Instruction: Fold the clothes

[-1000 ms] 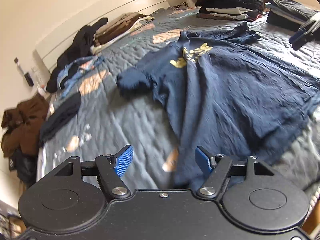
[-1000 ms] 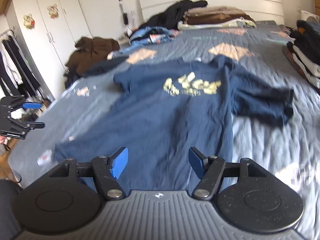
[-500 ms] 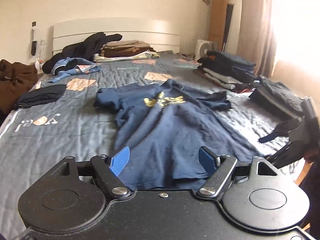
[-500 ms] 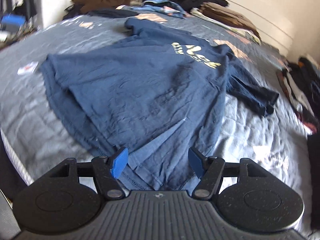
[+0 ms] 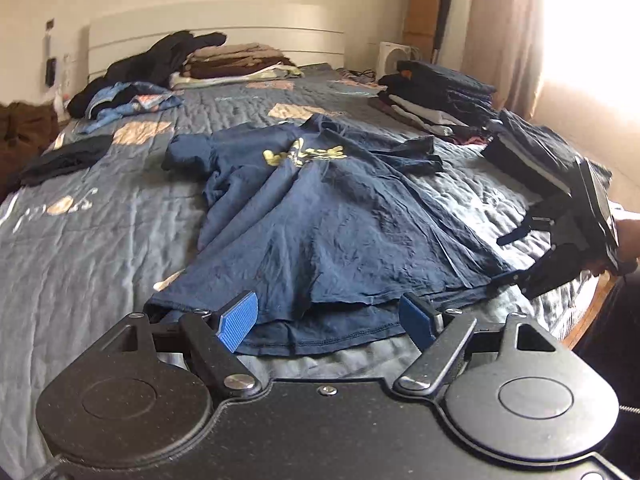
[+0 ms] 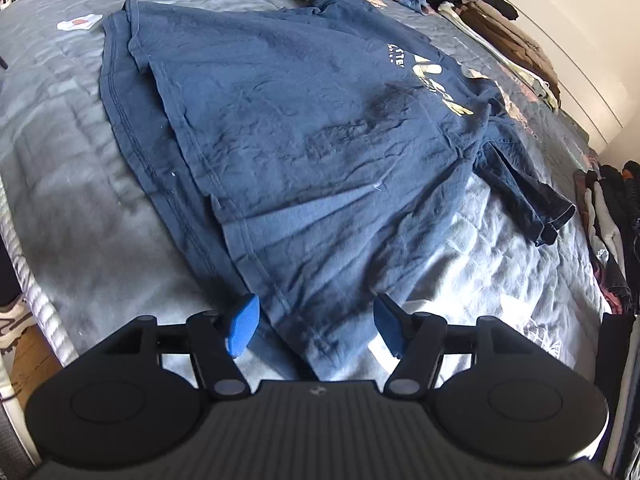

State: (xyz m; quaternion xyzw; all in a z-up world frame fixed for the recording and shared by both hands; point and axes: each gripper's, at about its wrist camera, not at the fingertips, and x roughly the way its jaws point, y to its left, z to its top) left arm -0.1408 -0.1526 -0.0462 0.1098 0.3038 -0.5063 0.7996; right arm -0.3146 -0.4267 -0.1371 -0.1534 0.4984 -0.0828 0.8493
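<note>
A navy T-shirt (image 5: 340, 220) with a yellow print lies spread face up on the grey quilt (image 5: 100, 240), its hem toward me. My left gripper (image 5: 327, 322) hovers open just over the hem's left part, blue pads wide apart and touching nothing. In the right wrist view the shirt (image 6: 320, 120) fills the middle. My right gripper (image 6: 316, 330) is low over the hem's right corner; its jaws are closing slightly with the cloth between them, pads not pressing on it. The left wrist view also shows the right gripper (image 5: 514, 256) at the bed's right edge.
Folded stacks (image 5: 436, 96) and a dark pile (image 5: 536, 148) sit along the right side. More clothes (image 5: 232, 64) lie by the headboard, a blue garment (image 5: 128, 100) and a dark one (image 5: 68, 158) on the left. A shoe (image 6: 12, 320) stands on the floor.
Both wrists rolled and came in closer to the shirt's hem. The right gripper dropped toward the hem's right corner. The left gripper's pads spread a little wider.
</note>
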